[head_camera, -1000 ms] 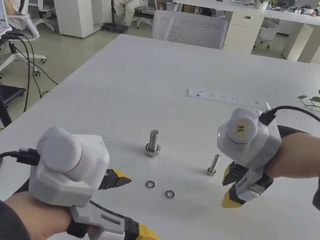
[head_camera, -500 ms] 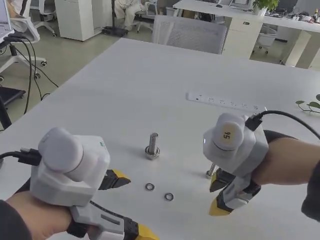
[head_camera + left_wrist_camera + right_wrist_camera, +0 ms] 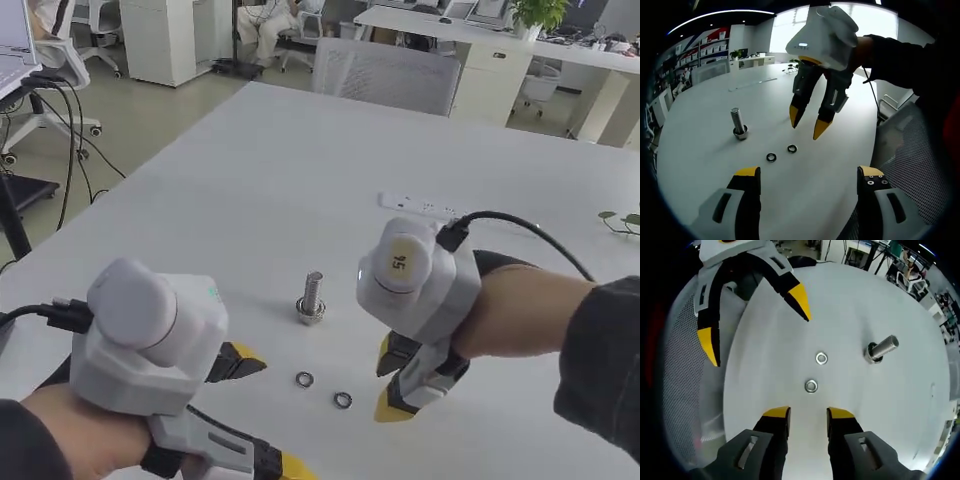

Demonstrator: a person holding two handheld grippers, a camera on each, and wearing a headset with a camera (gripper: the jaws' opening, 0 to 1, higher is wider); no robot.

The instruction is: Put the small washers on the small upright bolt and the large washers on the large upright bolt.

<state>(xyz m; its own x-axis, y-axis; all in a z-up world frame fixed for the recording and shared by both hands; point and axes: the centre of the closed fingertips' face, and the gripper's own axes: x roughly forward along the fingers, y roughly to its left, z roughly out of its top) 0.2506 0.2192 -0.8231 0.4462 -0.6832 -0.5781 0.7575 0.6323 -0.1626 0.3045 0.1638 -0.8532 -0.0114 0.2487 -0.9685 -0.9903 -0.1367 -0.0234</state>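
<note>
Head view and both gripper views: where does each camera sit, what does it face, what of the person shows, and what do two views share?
Head view: on the headset, looking down at the table, large bolt and both hands holding the left gripper and right gripper.
Left gripper view: on the left gripper, facing the right gripper across the table; a dark sleeve shows.
Right gripper view: on the right gripper, facing two washers, left gripper opposite.
Shared: both gripper views show washers and bolt.

Large bolt [image 3: 312, 296] upright, two washers [image 3: 304, 379], seemingly small, flat near it
</note>
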